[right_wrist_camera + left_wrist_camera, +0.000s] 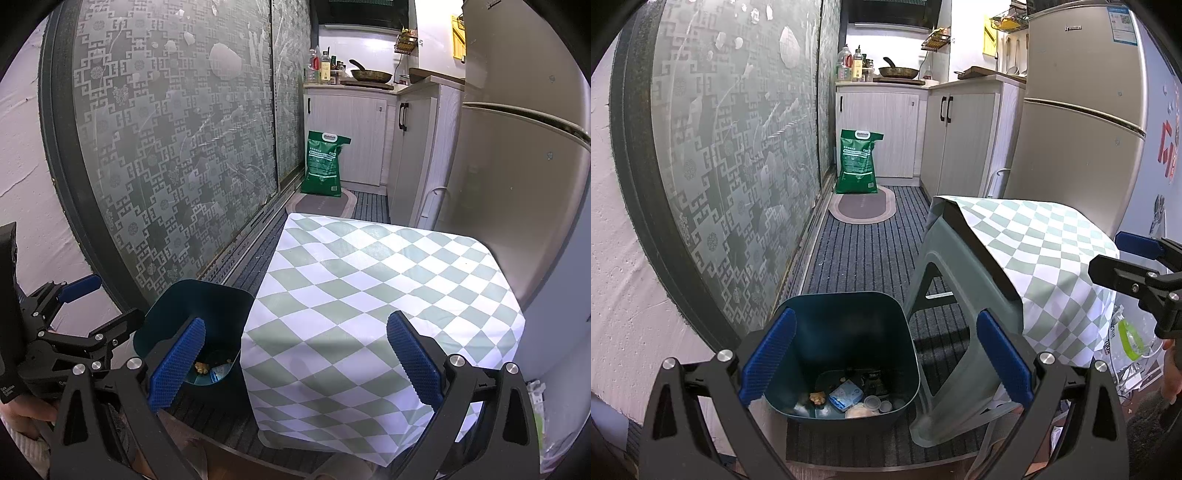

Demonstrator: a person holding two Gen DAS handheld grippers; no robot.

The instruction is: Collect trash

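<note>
Trash [846,398] lies at the bottom of the dark blue bin [846,314] on the striped carpet [864,251], beside the stool [945,332] under a checkered cloth [384,295], while the left gripper [886,354] and right gripper [295,354] both hang spread and empty.

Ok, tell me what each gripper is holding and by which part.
Nothing is held. The left gripper is open above the trash bin; the right gripper is open over the checkered tablecloth.

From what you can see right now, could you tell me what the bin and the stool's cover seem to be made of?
The bin looks like moulded plastic, dark teal with a smooth, slightly glossy wall. The checked cover seems to be a wipeable, perhaps vinyl, cloth: it shows a fine weave, a soft sheen, and drapes in stiff folds.
</note>
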